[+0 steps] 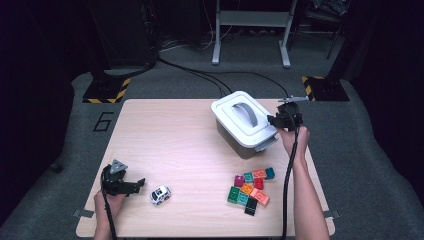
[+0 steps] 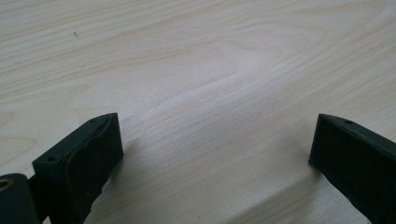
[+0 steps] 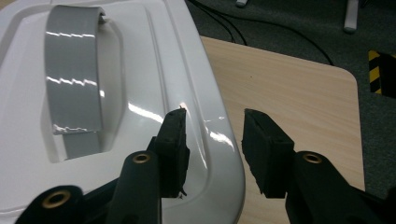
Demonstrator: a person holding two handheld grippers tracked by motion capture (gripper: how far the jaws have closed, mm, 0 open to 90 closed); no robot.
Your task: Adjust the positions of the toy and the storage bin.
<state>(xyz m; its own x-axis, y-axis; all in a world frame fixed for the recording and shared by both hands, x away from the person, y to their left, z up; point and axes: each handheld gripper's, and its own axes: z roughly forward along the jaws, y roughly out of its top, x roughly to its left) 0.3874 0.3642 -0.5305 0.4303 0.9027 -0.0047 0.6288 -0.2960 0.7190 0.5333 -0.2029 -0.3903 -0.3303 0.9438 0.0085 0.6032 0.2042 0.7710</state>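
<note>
- Box lid, upper centre of high view on the worktop: my right claw straddles its rim, part open, nothing gripped.
- Left claw wide, empty, far off.

White lidded box, grey-handled, upright

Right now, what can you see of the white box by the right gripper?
The box is a lidded plastic tub: glossy white lid with rounded corners, a flat grey handle lying in a recess, a greyer body below and a grey clasp at its near end. The lid is on. It stands upright on the table, toward the far right. The right gripper straddles the lid's rim, one jaw above the lid, one off its edge; whether they touch it is unclear.
</note>
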